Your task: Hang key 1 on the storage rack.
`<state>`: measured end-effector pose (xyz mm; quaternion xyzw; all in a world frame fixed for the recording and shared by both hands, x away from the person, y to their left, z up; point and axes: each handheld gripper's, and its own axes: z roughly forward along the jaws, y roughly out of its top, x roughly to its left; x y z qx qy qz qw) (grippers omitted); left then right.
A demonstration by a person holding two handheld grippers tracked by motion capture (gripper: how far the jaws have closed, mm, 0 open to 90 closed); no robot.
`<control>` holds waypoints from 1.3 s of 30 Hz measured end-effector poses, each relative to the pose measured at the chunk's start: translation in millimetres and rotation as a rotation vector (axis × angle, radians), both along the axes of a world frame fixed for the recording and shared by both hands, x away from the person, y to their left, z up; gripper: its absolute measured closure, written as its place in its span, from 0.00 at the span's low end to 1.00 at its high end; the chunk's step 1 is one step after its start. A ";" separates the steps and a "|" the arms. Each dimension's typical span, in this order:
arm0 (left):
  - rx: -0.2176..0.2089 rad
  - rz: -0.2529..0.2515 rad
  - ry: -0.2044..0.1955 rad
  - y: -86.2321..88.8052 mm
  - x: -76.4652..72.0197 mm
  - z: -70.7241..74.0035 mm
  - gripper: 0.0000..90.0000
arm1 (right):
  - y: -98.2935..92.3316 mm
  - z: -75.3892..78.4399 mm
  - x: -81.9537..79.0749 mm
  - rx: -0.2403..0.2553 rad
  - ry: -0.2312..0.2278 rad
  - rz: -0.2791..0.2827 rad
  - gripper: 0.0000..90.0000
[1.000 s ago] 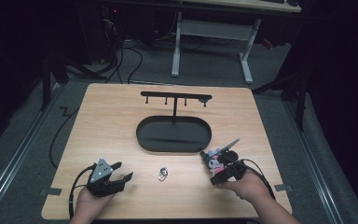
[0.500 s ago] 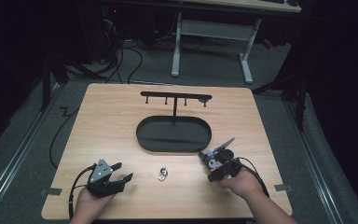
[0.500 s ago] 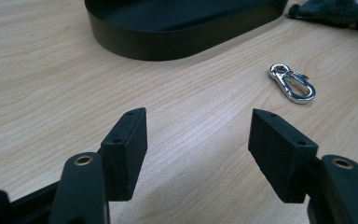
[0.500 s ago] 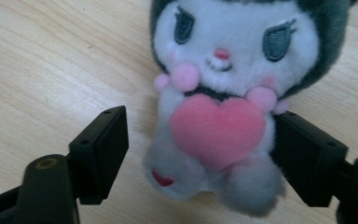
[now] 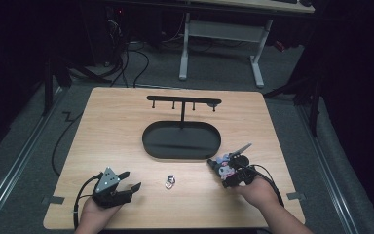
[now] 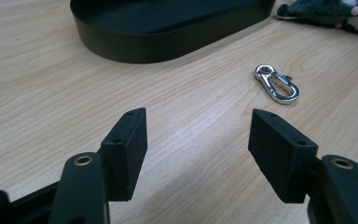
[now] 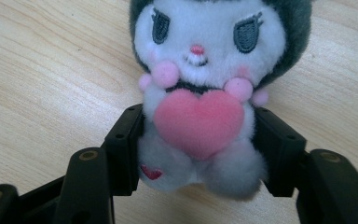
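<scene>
One small plush doll (image 7: 205, 116), white-faced with a dark grey hood and a pink felt heart on its chest, lies on the light wooden table (image 5: 121, 122) near its right front, just in front of the black oval tray (image 5: 181, 141). The right gripper (image 7: 199, 149) has just been closing, and its black pads now press the doll's soft body from both sides, so the grasp looks made and a lift could follow. In the high view that gripper has barely shifted from where it was a second ago. A silver metal snap clip (image 6: 276, 84) lies loose on the table between the two hands. The left gripper (image 6: 196, 151) rests low over bare wood, its jaws spread wide with nothing between them. The doll's hood top is cut off in the right gripper view. Whether the black hook stand (image 5: 182, 102) rises from the tray or stands behind it is hard to make out.
</scene>
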<state>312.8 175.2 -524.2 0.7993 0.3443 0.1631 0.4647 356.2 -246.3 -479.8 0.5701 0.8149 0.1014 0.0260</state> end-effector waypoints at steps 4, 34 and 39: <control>0.004 0.001 -0.001 -0.3 0.3 -0.9 0.42 | -1.5 -0.1 -1.0 0.007 -0.013 0.004 0.50; 0.023 -0.001 -0.008 1.4 2.1 -3.1 0.42 | 3.8 50.2 -10.3 0.068 -0.125 0.086 0.54; 0.019 0.004 -0.009 2.0 2.1 -3.8 0.42 | 2.6 63.6 -8.9 0.083 -0.136 0.084 0.54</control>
